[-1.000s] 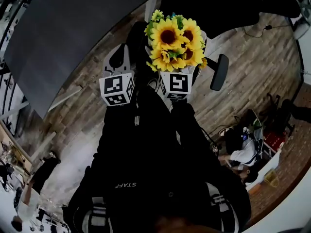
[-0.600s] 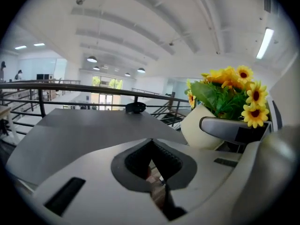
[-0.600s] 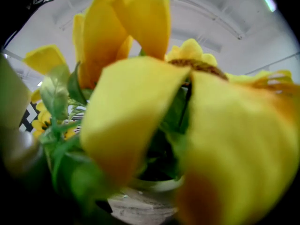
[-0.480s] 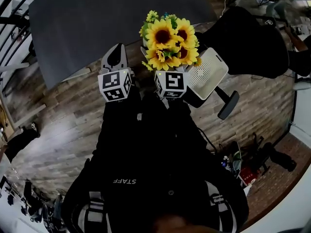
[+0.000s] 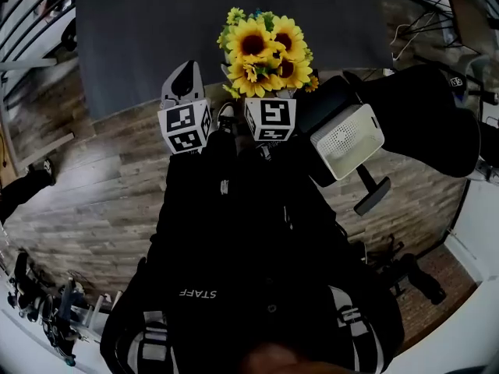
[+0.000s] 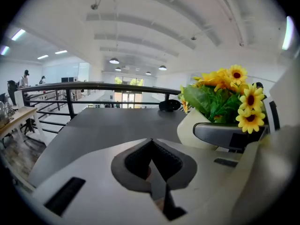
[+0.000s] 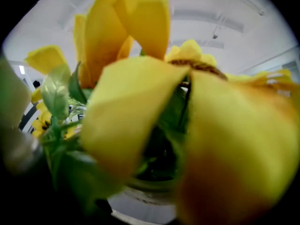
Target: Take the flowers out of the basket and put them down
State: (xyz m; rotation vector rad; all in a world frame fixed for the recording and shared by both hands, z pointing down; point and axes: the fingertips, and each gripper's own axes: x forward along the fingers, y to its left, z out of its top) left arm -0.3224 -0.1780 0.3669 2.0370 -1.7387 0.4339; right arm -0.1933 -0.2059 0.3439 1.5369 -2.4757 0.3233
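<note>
yellow petals of the flowers (image 7: 140, 102) fill my right gripper view. only the left gripper view shows their one cream pot (image 6: 190, 128), with my right tongs (image 5: 267, 100) clamped on it. my left tongs (image 6: 151, 142) are pressed together, empty. one bunch, held above the grey bench's (image 5: 140, 37) near edge; open surface stretches beyond.

Yellow flowers (image 5: 265, 49) with brown centres and green leaves, cream pot (image 6: 192, 128), grey table (image 5: 156, 29)
</note>
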